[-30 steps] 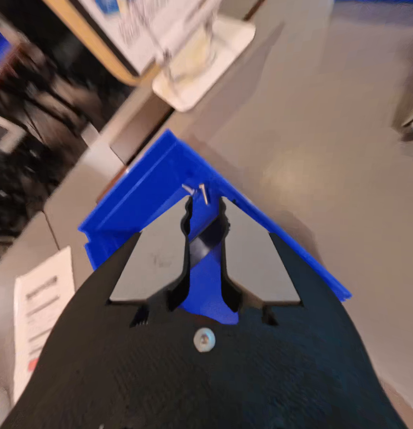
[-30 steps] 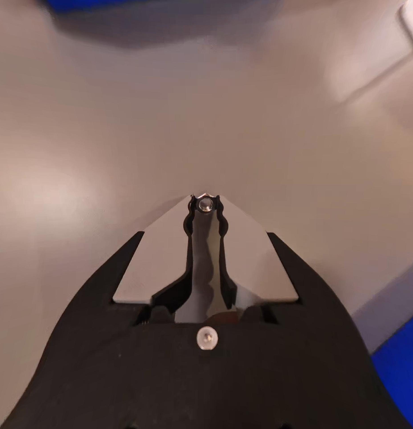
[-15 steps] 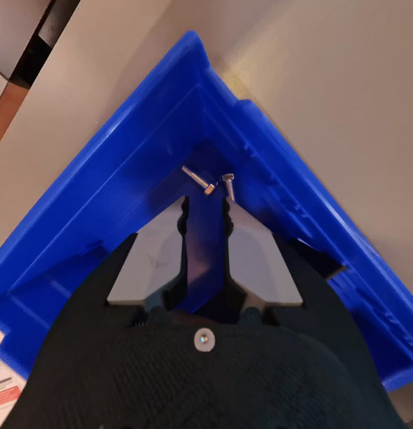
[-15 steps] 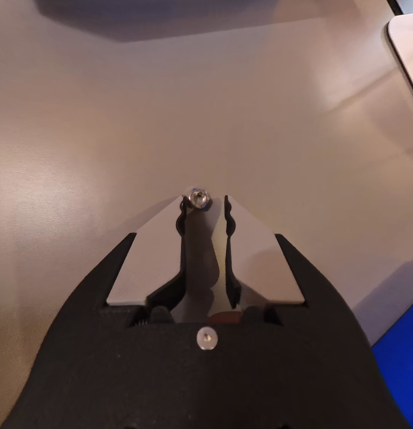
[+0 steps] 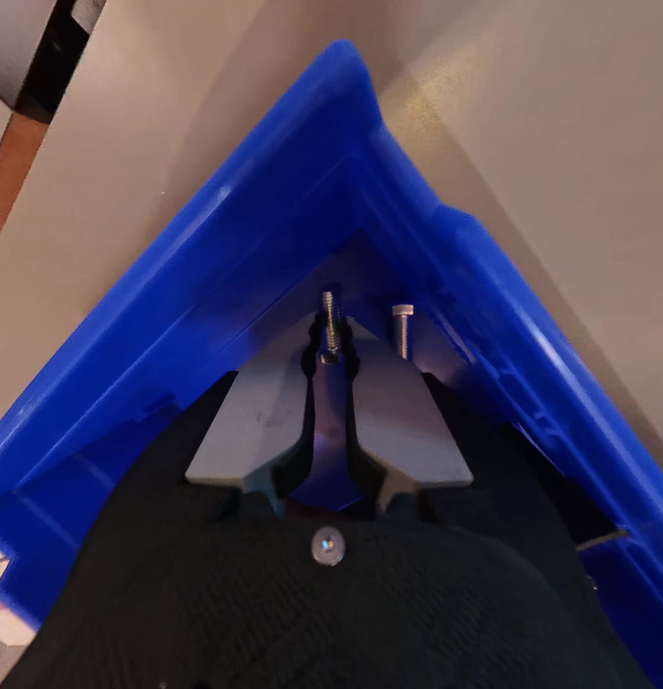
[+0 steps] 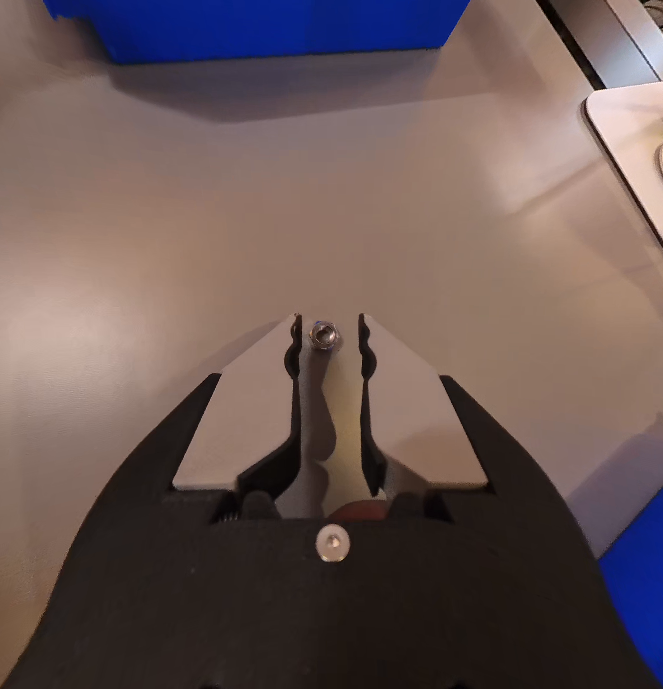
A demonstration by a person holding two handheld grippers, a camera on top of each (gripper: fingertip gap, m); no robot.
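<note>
In the left wrist view my left gripper (image 5: 332, 323) is down in the corner of a blue plastic bin (image 5: 218, 238). Its jaws are closed on a silver bolt (image 5: 329, 307) whose threaded end points forward past the tips. A second silver bolt (image 5: 401, 332) lies on the bin floor just right of the right finger. In the right wrist view my right gripper (image 6: 328, 321) is open over a beige table (image 6: 322, 208). A small silver nut (image 6: 324, 334) rests on the table between the tips, nearer the left one and touching neither.
In the right wrist view a blue bin (image 6: 266, 33) stands at the far edge of the table and another blue surface (image 6: 643, 566) shows at the lower right. A white flat base (image 6: 628, 149) sits at the right. A dark gap (image 5: 43, 74) lies beyond the table's left edge.
My left gripper went down into the bin corner and closed on one of the two bolts. My right gripper opened and let the nut go onto the table.
</note>
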